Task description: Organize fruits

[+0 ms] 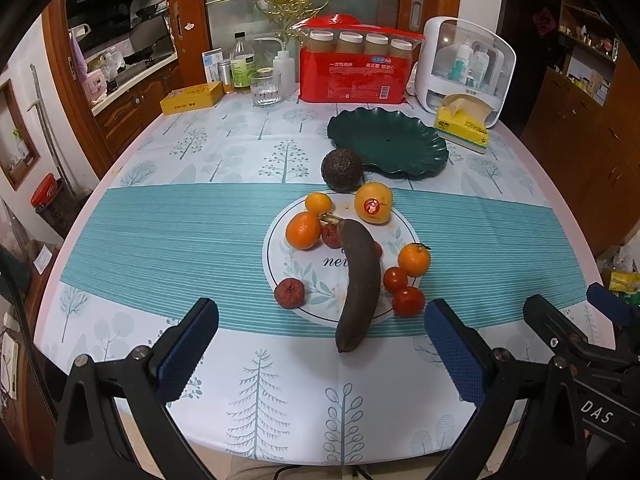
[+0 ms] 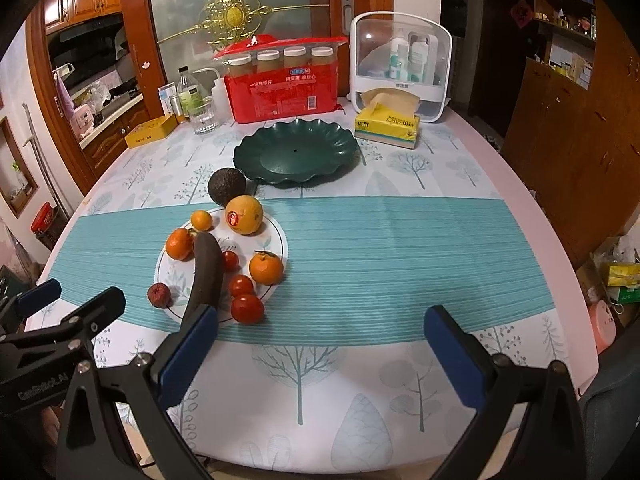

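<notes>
Fruit crowds white plate (image 1: 404,236); left gripper (image 1: 320,344) and right gripper (image 2: 320,344) both spread apart, empty

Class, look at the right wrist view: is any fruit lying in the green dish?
No, the green dish holds nothing; the avocado sits beside it.

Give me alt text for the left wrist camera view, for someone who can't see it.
A white plate on a table holds a dark overripe banana, oranges and tomatoes, seen between the open left gripper. An avocado and an empty green dish sit beyond; the right gripper shows at the right edge.
</notes>
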Tool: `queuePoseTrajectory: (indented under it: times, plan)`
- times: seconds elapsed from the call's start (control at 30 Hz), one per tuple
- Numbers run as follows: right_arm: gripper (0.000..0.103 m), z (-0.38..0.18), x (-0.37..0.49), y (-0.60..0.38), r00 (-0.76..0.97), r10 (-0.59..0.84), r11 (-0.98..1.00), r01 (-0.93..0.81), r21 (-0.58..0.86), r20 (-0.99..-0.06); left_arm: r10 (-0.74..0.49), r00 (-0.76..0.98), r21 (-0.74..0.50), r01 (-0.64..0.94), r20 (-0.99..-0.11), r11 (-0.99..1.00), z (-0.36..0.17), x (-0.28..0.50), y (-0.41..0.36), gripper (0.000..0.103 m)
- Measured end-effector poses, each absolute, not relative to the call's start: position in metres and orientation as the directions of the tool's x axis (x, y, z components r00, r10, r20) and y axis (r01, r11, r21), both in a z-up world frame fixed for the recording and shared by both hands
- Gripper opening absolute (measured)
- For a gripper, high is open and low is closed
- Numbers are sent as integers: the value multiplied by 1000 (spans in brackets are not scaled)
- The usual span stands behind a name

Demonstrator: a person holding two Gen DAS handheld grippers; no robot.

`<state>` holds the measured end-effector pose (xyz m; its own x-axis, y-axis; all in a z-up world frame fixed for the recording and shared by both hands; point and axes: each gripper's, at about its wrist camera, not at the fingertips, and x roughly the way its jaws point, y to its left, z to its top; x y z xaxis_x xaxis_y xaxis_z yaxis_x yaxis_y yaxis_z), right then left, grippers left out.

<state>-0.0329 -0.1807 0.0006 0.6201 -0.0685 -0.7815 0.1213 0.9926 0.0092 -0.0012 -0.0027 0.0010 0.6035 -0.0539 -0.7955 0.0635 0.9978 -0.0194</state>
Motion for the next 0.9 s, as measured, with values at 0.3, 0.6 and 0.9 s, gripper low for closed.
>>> queuePoseTrajectory:
  times: [0.3, 0.6, 0.9]
  plan:
    - [103, 3, -35, -173, 639, -43, 996, 83, 13, -768, -48, 602, -10, 65, -797, 998, 0, 0, -4, 102]
    - [103, 8, -37, -172, 661, -52, 996, 88, 8, -749, -61, 617, -22, 72, -785, 997, 4, -3, -1, 102]
    - [103, 12, -32, -173, 662, -26, 997, 76, 33, -749, -73, 618, -30, 79, -783, 996, 8, -1, 0, 102]
